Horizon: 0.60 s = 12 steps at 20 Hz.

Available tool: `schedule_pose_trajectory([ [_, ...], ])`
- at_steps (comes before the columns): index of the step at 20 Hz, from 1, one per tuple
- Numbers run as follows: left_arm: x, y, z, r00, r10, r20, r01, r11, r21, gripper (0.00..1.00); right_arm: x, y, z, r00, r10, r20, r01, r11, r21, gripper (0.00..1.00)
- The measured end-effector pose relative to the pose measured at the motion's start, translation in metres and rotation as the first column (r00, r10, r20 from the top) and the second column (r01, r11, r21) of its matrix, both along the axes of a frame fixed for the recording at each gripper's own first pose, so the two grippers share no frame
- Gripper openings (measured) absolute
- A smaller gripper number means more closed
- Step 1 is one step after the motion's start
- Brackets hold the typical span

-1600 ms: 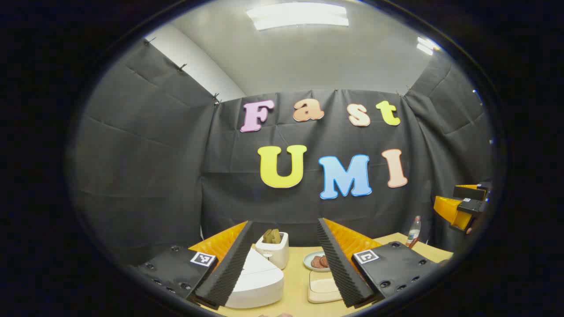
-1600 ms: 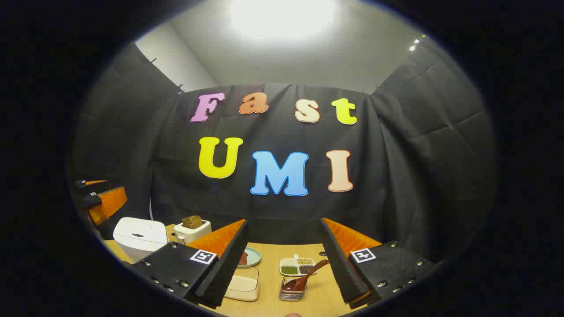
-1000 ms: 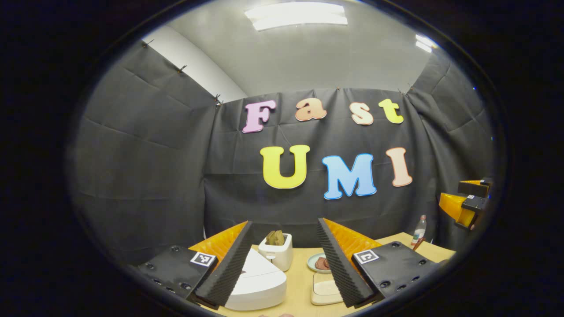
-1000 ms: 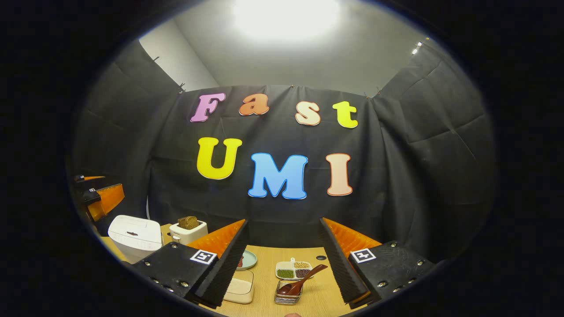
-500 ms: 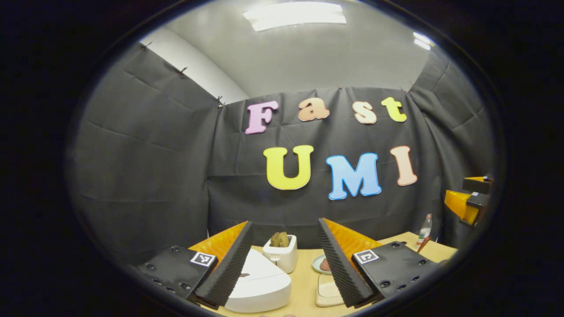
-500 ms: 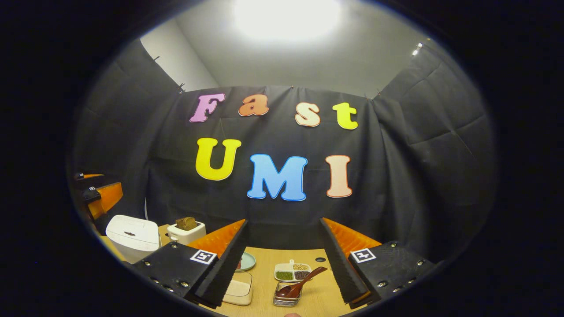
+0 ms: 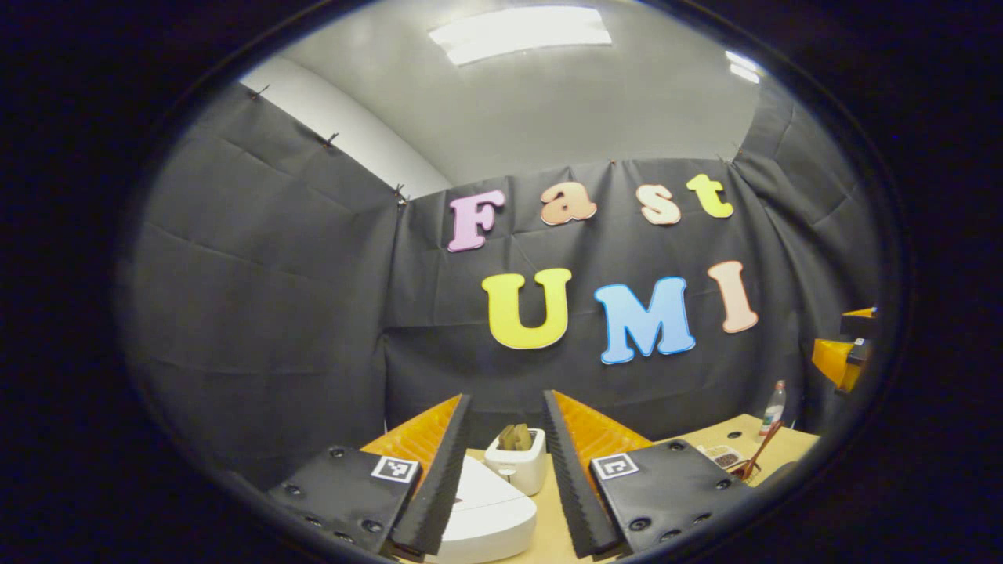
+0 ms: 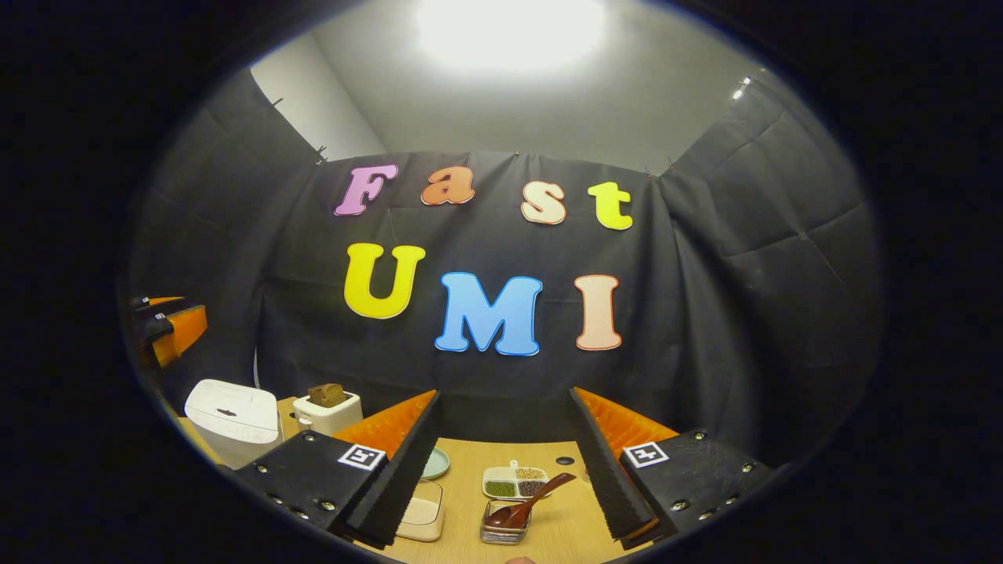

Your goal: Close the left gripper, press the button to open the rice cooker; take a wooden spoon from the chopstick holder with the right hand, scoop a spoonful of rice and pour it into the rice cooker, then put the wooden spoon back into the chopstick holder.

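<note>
The white rice cooker (image 7: 490, 517), lid down, lies just below and ahead of my left gripper (image 7: 506, 395) in the left gripper view. Its fingers stand close together with a gap and nothing between them. In the right gripper view the cooker (image 8: 231, 419) stands at the far left of the table, with the left gripper (image 8: 168, 329) above it. My right gripper (image 8: 504, 394) is open and empty. Below it a dark wooden spoon (image 8: 526, 501) leans in a small metal chopstick holder (image 8: 501, 529). A pale box of rice (image 8: 423, 513) lies left of the holder, partly behind my left finger.
A white toaster (image 8: 327, 407) with bread stands behind the cooker. A divided dish of beans (image 8: 513, 482) and a green plate (image 8: 435, 464) sit behind the holder. A bottle (image 7: 774, 403) stands at the table's far right. The right gripper (image 7: 842, 360) hangs at the right edge.
My left gripper's fingers have drawn closer together, and it has shifted over the rice cooker. The right gripper has drifted slightly; the spoon stays in its holder.
</note>
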State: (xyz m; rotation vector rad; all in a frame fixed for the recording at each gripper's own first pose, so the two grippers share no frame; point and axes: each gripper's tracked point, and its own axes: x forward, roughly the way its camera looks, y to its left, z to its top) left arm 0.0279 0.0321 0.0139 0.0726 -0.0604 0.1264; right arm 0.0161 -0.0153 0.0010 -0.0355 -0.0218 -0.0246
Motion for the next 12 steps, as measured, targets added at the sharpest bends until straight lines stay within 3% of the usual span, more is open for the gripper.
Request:
schedule_pose_trajectory([
  [6,0.006,0.024,-0.014,0.998,0.057,-0.029,-0.058,0.998,-0.027,0.10,-0.004,0.002,0.000,1.000,0.001,0.000,-0.001,1.000,-0.011,0.95],
  [12,0.022,0.045,-0.046,0.994,0.060,-0.096,-0.062,0.998,-0.020,0.08,-0.011,-0.001,0.001,1.000,-0.017,-0.002,0.017,1.000,-0.013,0.95],
])
